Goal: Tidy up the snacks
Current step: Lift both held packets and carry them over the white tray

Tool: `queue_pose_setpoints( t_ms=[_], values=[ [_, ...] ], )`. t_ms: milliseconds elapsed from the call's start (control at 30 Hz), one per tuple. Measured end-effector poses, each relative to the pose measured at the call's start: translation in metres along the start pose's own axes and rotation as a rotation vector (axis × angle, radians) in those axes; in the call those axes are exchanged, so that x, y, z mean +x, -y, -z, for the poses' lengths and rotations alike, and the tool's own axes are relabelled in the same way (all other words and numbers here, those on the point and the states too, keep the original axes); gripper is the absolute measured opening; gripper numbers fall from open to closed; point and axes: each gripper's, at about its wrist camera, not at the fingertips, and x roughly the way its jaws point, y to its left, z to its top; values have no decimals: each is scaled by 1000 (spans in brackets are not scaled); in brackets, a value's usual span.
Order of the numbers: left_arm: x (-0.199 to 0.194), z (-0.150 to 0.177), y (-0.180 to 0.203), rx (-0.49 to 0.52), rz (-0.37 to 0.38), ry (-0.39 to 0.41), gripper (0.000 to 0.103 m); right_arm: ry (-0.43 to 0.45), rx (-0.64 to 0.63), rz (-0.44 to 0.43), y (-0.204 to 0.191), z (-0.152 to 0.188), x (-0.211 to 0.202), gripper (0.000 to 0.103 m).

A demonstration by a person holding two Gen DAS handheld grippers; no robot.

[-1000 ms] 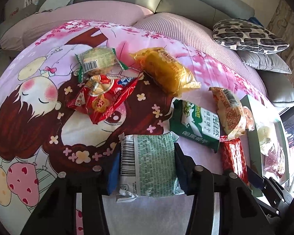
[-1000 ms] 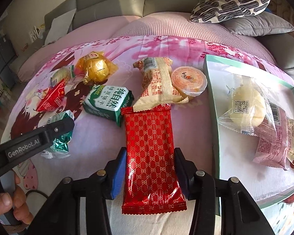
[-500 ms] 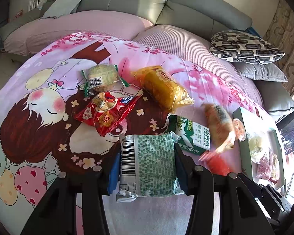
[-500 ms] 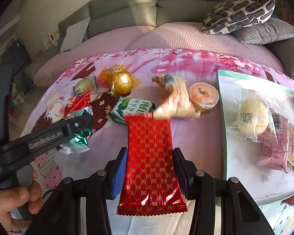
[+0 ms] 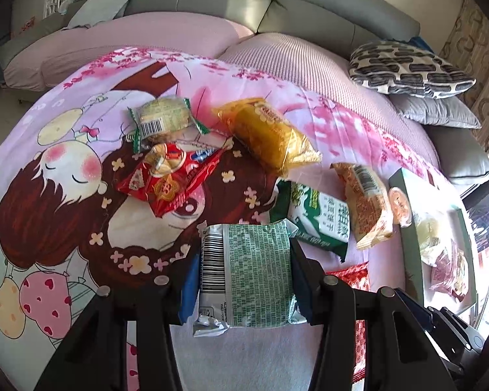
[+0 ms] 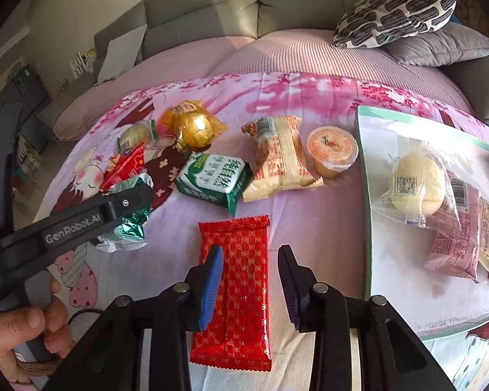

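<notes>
The left tongs (image 5: pixel 244 280) were clamped on a crinkly green-and-silver snack packet (image 5: pixel 247 273). The right tongs (image 6: pixel 251 280) gripped a glossy red patterned wrapper (image 6: pixel 234 290), lying flat on the cartoon bedspread (image 6: pixel 326 215), beside the white tray (image 6: pixel 363 195) of wrapped buns.

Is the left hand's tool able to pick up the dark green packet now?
Probably not yet. The left tool is shut on the silver-green packet, so its jaws are full. The dark green packet lies just beyond, with nothing on top of it.
</notes>
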Motion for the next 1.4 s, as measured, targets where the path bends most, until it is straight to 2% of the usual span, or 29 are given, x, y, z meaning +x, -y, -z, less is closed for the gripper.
queue_pose_setpoints(
  t_ms=[67,167,400,500,567,600,700,900,1067,1233,1400],
  values=[
    [3,1,0,2,-3,-14,51,-15,4,-5,0,1,5,40],
    [5,1,-2,-2,-3,-22,51,-56,-21,-8,-5,4,15,51],
    [6,2,-6,-13,-4,-30,51,-100,-130,15,-30,13,26,61],
    [7,2,-6,-11,-4,-33,51,-95,-168,48,-36,15,26,59],
    [7,1,-5,-13,-5,-33,51,-89,-149,47,-32,15,25,55],
    [7,1,-6,-14,-5,-33,51,-85,-135,48,-29,14,23,49],
    [7,1,-6,-16,-7,-32,51,-72,-106,62,-21,12,19,48],
    [3,0,-7,-19,-6,-19,51,-26,-63,-43,-17,6,4,48],
    [-6,-2,-6,-27,1,15,51,59,-39,-104,-18,0,-17,48],
    [-13,-6,1,-11,14,42,51,115,16,-77,-6,-6,-27,48],
    [-18,-7,18,22,38,61,51,170,129,-15,36,-10,-48,48]
  ],
)
